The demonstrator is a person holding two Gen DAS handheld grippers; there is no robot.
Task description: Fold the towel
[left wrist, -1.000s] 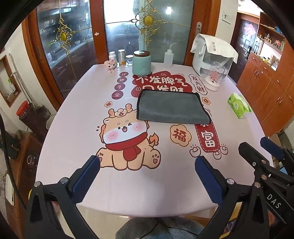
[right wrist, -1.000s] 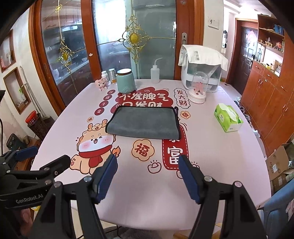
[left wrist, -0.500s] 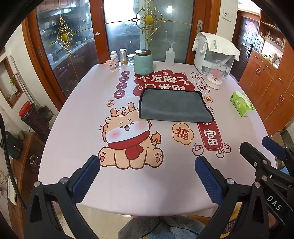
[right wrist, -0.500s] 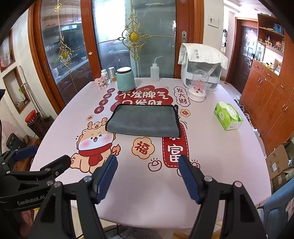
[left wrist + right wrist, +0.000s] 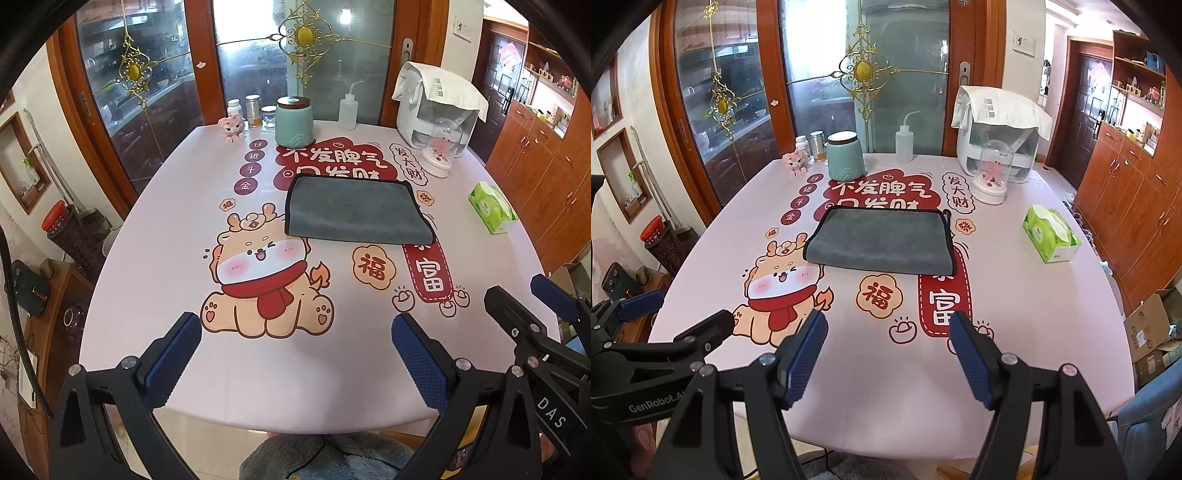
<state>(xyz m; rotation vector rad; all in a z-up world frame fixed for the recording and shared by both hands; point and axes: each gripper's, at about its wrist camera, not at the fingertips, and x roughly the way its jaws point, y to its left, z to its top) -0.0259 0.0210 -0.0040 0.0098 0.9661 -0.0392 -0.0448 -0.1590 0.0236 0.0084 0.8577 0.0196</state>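
A grey towel (image 5: 354, 210) with a black edge lies folded flat on the table's middle, over the red print; it also shows in the right wrist view (image 5: 882, 240). My left gripper (image 5: 295, 328) is open and empty above the near table edge, well short of the towel. My right gripper (image 5: 888, 328) is open and empty too, near the front edge. The right gripper shows in the left wrist view (image 5: 532, 302) at the right, and the left gripper in the right wrist view (image 5: 683, 314) at the left.
The pink printed table (image 5: 155, 295) holds a teal jar (image 5: 293, 120), small jars (image 5: 253, 110), a pink figurine (image 5: 232, 127), a squeeze bottle (image 5: 349, 110), a white appliance (image 5: 439, 107), a glass dome (image 5: 441, 151) and a green tissue pack (image 5: 491, 208).
Both grippers have drifted slightly; the towel and table sit a little lower and closer in the views. Both jaws stay open.
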